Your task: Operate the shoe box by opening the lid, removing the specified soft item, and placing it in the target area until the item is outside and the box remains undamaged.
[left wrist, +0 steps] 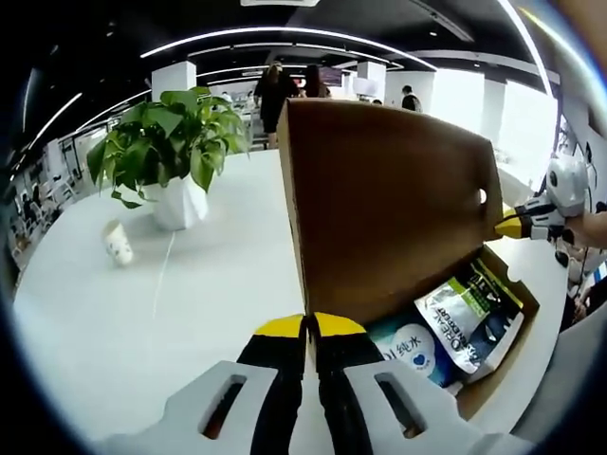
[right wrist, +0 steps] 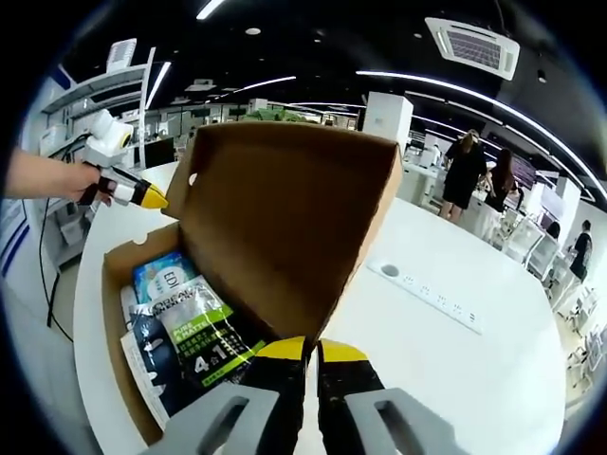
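An open brown shoe box (left wrist: 507, 332) stands on a white table, its lid (left wrist: 389, 199) raised upright. Inside lie a blue soft pack (left wrist: 410, 349) and a green, black and white pouch (left wrist: 474, 318). My left gripper (left wrist: 308, 327) is shut on the lid's near lower corner. My right gripper's yellow tip (left wrist: 512, 226) touches the lid's far edge. In the right gripper view, my right gripper (right wrist: 311, 349) is shut on the lid (right wrist: 285, 218) at its lower corner. There the left gripper (right wrist: 142, 196) meets the lid's opposite edge, above the blue pack (right wrist: 159, 275) and the pouch (right wrist: 194, 341).
A potted plant (left wrist: 171, 156) in a white pot and a paper cup (left wrist: 119, 242) stand on the table (left wrist: 190, 303) left of the box. A socket strip (right wrist: 427, 289) is set into the tabletop right of the box. People stand in the background. A hand (right wrist: 47, 175) holds the left gripper.
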Tool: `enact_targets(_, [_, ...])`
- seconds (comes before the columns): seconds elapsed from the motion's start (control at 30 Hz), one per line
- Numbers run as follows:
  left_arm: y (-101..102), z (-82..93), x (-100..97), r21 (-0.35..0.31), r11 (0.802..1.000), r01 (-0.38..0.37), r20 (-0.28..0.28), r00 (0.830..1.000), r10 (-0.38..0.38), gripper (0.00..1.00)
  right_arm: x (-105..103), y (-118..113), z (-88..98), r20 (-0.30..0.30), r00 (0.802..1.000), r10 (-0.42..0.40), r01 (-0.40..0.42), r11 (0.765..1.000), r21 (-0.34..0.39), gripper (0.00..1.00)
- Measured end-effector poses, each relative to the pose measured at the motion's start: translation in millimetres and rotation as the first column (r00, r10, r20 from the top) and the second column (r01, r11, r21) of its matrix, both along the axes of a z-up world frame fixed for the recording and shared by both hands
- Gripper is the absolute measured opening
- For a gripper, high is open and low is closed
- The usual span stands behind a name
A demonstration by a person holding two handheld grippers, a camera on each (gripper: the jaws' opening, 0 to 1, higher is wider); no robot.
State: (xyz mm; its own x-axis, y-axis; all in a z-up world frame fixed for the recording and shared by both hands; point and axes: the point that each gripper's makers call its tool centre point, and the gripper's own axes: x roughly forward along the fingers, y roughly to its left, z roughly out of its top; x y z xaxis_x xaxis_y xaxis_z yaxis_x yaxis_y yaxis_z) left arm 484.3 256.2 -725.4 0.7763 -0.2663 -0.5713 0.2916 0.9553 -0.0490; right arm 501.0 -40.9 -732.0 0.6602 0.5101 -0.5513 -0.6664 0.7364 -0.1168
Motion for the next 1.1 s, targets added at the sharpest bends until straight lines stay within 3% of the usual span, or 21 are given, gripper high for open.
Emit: enact_targets(1.1, [1.1,3.5,17.4,-0.045,0.999,-0.026,0.018,0.999,0.026,0.01,17.7,0.3,-4.5,0.008,1.0,-0.003,0.003,1.0,-0.006,0.0])
